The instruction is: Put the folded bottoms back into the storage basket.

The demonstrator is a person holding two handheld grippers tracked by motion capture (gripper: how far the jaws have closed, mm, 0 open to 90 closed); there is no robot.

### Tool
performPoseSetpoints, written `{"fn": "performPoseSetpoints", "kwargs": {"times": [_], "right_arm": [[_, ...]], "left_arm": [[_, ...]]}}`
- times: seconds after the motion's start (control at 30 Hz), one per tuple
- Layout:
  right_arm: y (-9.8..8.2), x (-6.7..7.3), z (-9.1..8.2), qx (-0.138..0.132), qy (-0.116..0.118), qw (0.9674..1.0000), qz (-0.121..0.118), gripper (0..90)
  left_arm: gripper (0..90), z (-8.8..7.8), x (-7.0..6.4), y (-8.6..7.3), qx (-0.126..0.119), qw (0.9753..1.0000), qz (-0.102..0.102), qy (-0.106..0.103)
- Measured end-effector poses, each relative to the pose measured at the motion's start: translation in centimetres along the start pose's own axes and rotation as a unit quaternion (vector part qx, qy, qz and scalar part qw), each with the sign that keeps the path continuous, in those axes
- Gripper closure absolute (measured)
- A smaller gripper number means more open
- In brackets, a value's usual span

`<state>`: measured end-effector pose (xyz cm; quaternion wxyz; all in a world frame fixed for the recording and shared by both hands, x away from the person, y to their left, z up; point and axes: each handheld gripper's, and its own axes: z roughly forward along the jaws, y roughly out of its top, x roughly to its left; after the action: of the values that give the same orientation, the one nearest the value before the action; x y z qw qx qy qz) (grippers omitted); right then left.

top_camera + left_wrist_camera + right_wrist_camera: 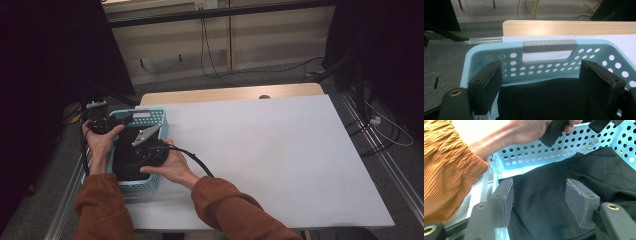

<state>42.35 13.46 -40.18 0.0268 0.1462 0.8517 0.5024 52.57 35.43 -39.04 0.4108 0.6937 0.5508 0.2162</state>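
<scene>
A light blue perforated plastic basket (156, 118) sits at the near left corner of the bench (260, 150), on the white sheet that covers most of the wooden top. Inside it lies a black garment (126, 152), loosely folded, which takes up most of the basket's floor and reaches close to its walls.

The left tool (131, 118) is held over the far left part of the basket, with the person's left hand (101, 141) wrapped around its body. In the left gripper view its two black jaws stand well apart, one on either side of the picture, and nothing is between them. The black garment (544, 100) lies below and between them without touching either pad. Beyond the jaws rises the basket's far wall (599, 53) with its rows of round holes and a grey handle (549, 45) above a slot.

The right tool (142, 150) hovers over the middle of the basket, its grey three-cornered plate on top, with the right hand (172, 167) gripping it from the near side and a black cable trailing off toward the sleeve. In the right gripper view its grey-padded jaws are also apart, with a clear gap between them, pointing down at the garment (544, 195). The cloth lies under the gap, creased, and neither pad presses on it. Farther off in that view, the left hand (524, 131) and its orange ribbed sleeve (446, 167) show over the basket's perforated wall (529, 155).
</scene>
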Motion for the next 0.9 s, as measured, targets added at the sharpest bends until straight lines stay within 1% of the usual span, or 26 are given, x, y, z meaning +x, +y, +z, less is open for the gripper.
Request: {"fn": "performPoseSetpoints", "kwargs": {"times": [0.07,0.17,0.23,0.27,0.3,0.37,0.5,0.57,0.67,0.7,0.73,0.8,0.83,0.9], "right_arm": [[0.0,-0.1,-0.2,-0.006,0.000,1.0000,0.002,37.0],[-0.1,-0.3,-0.5,-0.011,-0.002,0.9999,0.004,33.1],[-0.1,-0.4,-0.8,-0.013,-0.004,0.9999,0.005,31.2],[-0.1,-0.4,-0.9,-0.015,-0.006,0.9999,0.007,30.3],[-0.1,-0.4,-1.0,-0.015,-0.006,0.9998,0.006,29.8],[0.0,-0.4,-1.2,-0.017,-0.008,0.9998,0.006,27.7],[0.0,-0.6,-1.7,-0.022,-0.012,0.9997,0.006,25.4],[0.0,-0.6,-2.0,-0.022,-0.014,0.9996,0.007,24.6],[-0.2,-0.7,-2.3,-0.024,-0.015,0.9996,0.009,22.4],[-0.2,-0.8,-2.5,-0.024,-0.017,0.9995,0.008,21.8],[-0.3,-0.8,-2.6,-0.024,-0.018,0.9995,0.009,21.1],[-0.3,-0.9,-2.9,-0.025,-0.017,0.9995,0.012,19.0],[-0.3,-0.9,-3.1,-0.026,-0.023,0.9993,0.010,17.6],[-0.3,-1.0,-3.5,-0.030,-0.029,0.9990,0.016,15.4]], "left_arm": [[16.7,-0.1,0.0,0.0,-0.001,1.0000,-0.003,0.001],[12.9,-0.1,0.0,0.0,-0.004,1.0000,-0.004,-0.002],[10.0,-0.2,-0.1,0.0,-0.007,1.0000,-0.001,-0.004],[9.0,-0.3,-0.2,0.0,-0.011,0.9999,-0.001,-0.004],[8.4,-0.3,-0.2,0.0,-0.014,0.9998,0.000,-0.011],[7.0,-0.5,-0.4,0.1,-0.022,0.9996,-0.007,-0.014],[5.6,-1.0,-0.7,0.1,-0.030,0.9994,0.002,-0.017],[5.6,-1.3,-0.8,0.0,-0.033,0.9991,0.000,-0.027],[5.5,-1.8,-1.2,0.0,-0.039,0.9977,0.017,-0.052],[5.5,-1.9,-1.3,-0.1,-0.042,0.9972,0.025,-0.057],[5.2,-2.0,-1.5,-0.1,-0.045,0.9971,0.023,-0.057],[5.2,-2.1,-1.8,0.0,-0.045,0.9976,0.025,-0.047],[5.1,-2.1,-1.9,0.0,-0.048,0.9975,0.027,-0.044],[5.0,-2.2,-2.1,0.0,-0.050,0.9975,0.028,-0.041]]}}
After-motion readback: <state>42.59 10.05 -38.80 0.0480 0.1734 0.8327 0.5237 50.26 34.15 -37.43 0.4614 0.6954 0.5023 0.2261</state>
